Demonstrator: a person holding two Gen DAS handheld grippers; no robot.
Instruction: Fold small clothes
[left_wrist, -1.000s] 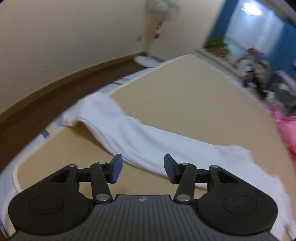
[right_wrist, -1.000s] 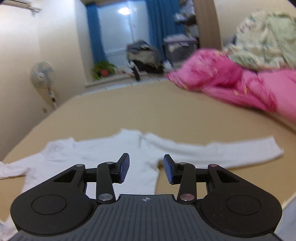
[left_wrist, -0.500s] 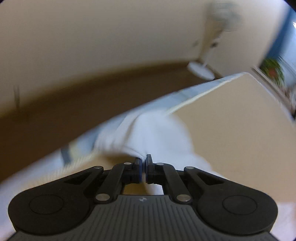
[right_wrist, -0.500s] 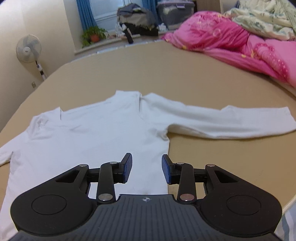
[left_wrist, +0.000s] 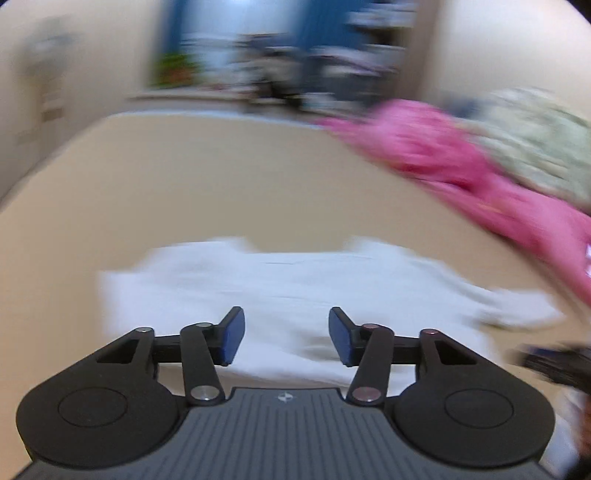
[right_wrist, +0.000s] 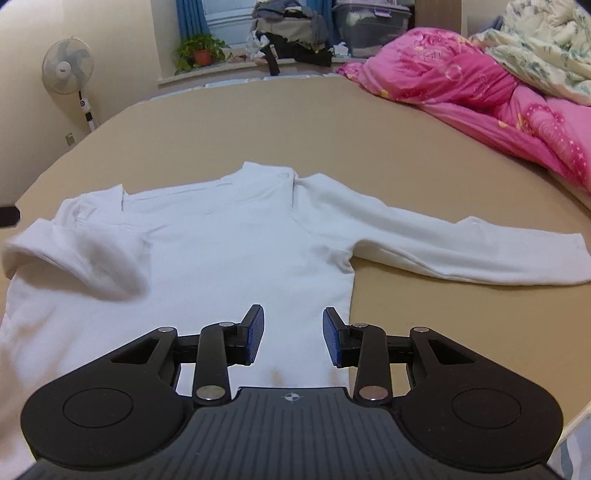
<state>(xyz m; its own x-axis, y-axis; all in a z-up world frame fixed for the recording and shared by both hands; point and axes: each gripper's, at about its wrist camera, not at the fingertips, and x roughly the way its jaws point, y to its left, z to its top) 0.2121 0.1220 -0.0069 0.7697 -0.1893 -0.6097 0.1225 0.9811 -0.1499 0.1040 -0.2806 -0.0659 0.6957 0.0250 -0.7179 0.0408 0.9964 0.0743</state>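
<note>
Left wrist view (blurred): left gripper (left_wrist: 286, 335) jaws opening, nothing between, one white shirt (left_wrist: 295, 288) on tan bed (left_wrist: 221, 177); right wrist view: right gripper (right_wrist: 293, 335) jaws apart, empty, over the shirt (right_wrist: 229, 240) hem, one sleeve (right_wrist: 443, 247) outstretched, one folded inward, one pink quilt (right_wrist: 461, 85), one fan (right_wrist: 66, 66).

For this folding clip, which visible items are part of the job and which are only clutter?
Job: white long-sleeved cotton top, left gripper, its jaws opening, right gripper.

Clutter: pink patterned quilt, white standing fan, potted green plant, dark clothes pile on windowsill.
</note>
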